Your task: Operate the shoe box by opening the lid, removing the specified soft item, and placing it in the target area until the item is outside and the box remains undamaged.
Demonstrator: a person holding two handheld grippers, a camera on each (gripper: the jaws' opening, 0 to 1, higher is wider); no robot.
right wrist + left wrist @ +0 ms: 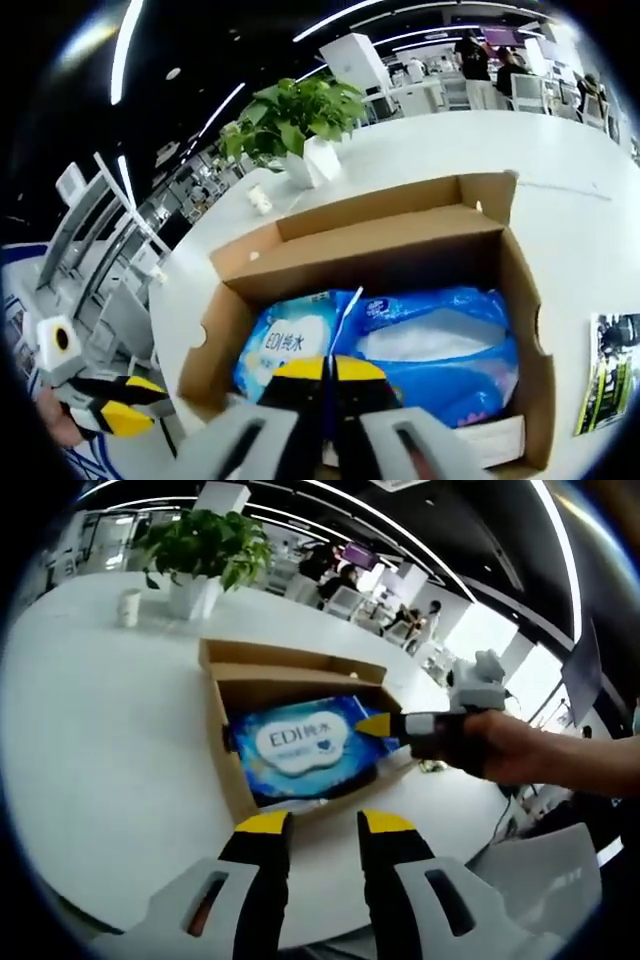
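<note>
Now lid's open; your right gripper point(330, 372) is pinched on the blue wipes pack point(400, 345) edge, left gripper point(325, 825) slightly apart – lift it clear of the shoe box point(300, 262)

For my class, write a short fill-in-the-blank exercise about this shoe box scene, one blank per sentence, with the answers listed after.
1. The lid of the cardboard shoe box is ____.
2. The soft pack inside the box is mostly ____ in colour.
3. Beyond the box on the white table stands a potted ____.
4. The right gripper has its yellow-tipped jaws ____ on a fold of the pack's wrapper.

Missing words: open; blue; plant; shut
</note>
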